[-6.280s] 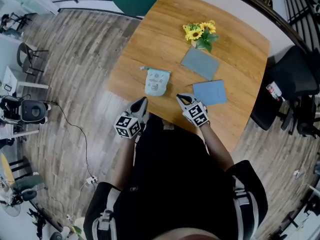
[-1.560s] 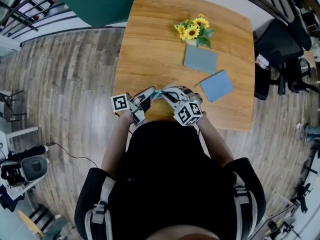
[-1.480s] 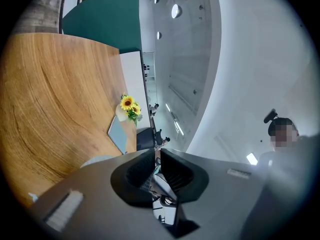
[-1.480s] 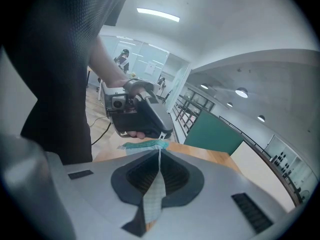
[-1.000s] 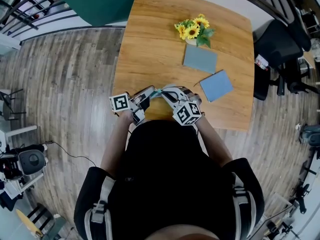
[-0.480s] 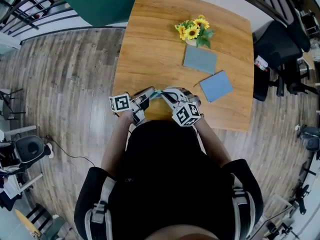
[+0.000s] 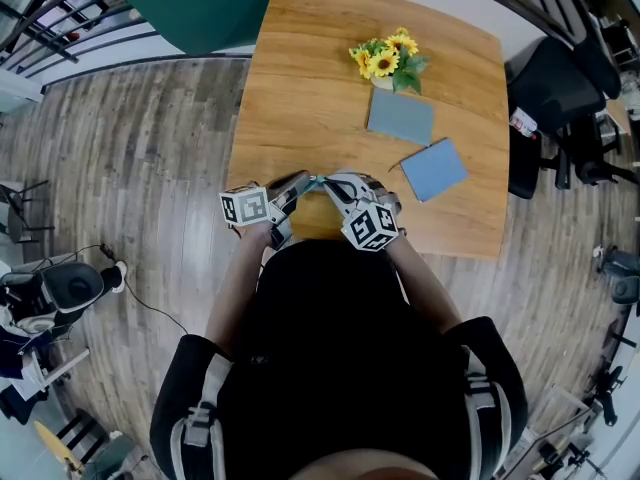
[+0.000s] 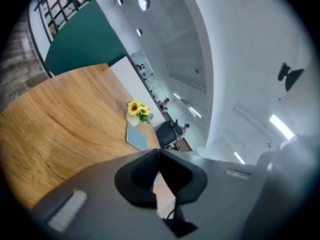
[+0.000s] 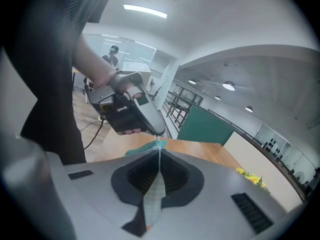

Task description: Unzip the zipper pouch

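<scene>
The light teal zipper pouch (image 7: 316, 181) hangs over the table's near edge, stretched between both grippers. My right gripper (image 7: 326, 184) is shut on the pouch's fabric; in the right gripper view a strip of patterned cloth (image 9: 153, 196) runs down between the right gripper's (image 9: 159, 153) closed jaws. My left gripper (image 7: 306, 179) comes in from the left, and the left gripper's tip (image 9: 157, 134) pinches a small metal zipper pull at the pouch's top edge. In the left gripper view the left gripper (image 8: 159, 152) has its jaws pressed together, and the pull itself is hidden there.
On the wooden table (image 7: 300, 68) stand a bunch of sunflowers (image 7: 388, 60) and two grey-blue flat pads (image 7: 400, 117) (image 7: 432, 169) beyond the grippers. A black chair (image 7: 555, 93) sits at the table's right side. A green panel (image 7: 200, 3) lies beyond the far left corner.
Six seconds ago the pouch lay on the table; both grippers now hold it. Over the last second the left gripper rolled a little; both hands kept their places.
</scene>
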`<state>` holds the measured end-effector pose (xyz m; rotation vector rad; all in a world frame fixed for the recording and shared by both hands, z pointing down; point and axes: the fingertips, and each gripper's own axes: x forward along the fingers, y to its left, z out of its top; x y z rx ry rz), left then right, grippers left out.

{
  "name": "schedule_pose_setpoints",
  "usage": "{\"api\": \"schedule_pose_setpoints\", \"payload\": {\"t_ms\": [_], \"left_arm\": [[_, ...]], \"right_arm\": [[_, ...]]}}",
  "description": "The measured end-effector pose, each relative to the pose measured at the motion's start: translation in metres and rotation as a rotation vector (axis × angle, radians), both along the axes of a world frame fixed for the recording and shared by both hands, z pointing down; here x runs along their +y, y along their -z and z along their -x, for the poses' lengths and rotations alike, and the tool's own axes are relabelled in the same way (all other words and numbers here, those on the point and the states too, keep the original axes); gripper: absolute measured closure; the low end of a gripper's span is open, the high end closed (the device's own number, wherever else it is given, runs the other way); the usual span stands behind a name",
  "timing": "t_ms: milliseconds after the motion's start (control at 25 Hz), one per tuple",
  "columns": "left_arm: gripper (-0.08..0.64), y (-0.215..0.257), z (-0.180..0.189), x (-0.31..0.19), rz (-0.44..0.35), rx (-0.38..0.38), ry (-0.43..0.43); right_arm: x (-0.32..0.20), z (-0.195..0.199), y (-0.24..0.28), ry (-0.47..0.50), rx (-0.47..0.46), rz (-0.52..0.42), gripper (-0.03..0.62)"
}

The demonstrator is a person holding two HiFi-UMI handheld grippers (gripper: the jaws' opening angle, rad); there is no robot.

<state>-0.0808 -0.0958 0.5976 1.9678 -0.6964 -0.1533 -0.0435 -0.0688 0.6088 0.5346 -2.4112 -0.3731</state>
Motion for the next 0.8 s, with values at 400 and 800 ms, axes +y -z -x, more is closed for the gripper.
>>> {"api": "schedule_pose_setpoints", "payload": {"t_ms": [400,800], "left_arm": [[0.565,0.032,-0.005,0.001,-0.121,0.055,-0.05],[0.565,0.034,-0.01,0.009,-0.162,-0.017,-0.135]], "right_arm": [[0.007,0.003,0.014,0.048,-0.146,0.12,0.489],[0.003,0.011,0.026,0.026,-0.28,0.208,0.446]]}}
